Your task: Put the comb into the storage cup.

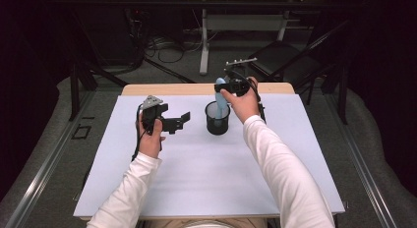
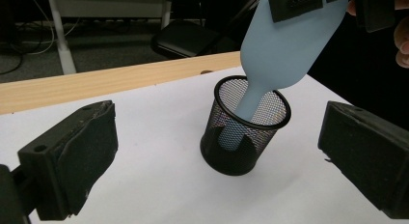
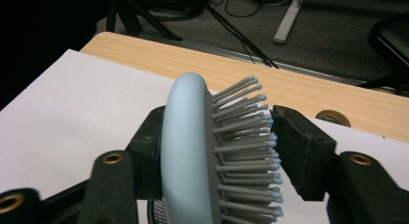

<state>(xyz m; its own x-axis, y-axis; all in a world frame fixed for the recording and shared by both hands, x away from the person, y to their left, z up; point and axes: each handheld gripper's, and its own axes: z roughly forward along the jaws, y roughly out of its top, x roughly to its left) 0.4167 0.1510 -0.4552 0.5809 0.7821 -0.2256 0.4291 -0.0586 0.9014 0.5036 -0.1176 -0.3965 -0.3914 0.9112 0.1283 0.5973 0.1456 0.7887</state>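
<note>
Standing hairbrush [image 1: 222,98] in mesh cup [image 1: 217,124], between right tool [image 1: 231,85] jaws

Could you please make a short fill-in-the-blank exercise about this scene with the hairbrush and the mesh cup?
1. The hairbrush is light ____ in colour.
2. Its handle points down into the black ____ cup.
3. The left gripper holds ____.
4. The brush head sits between the jaws of the ____ gripper.

Missing words: blue; mesh; nothing; right
</note>
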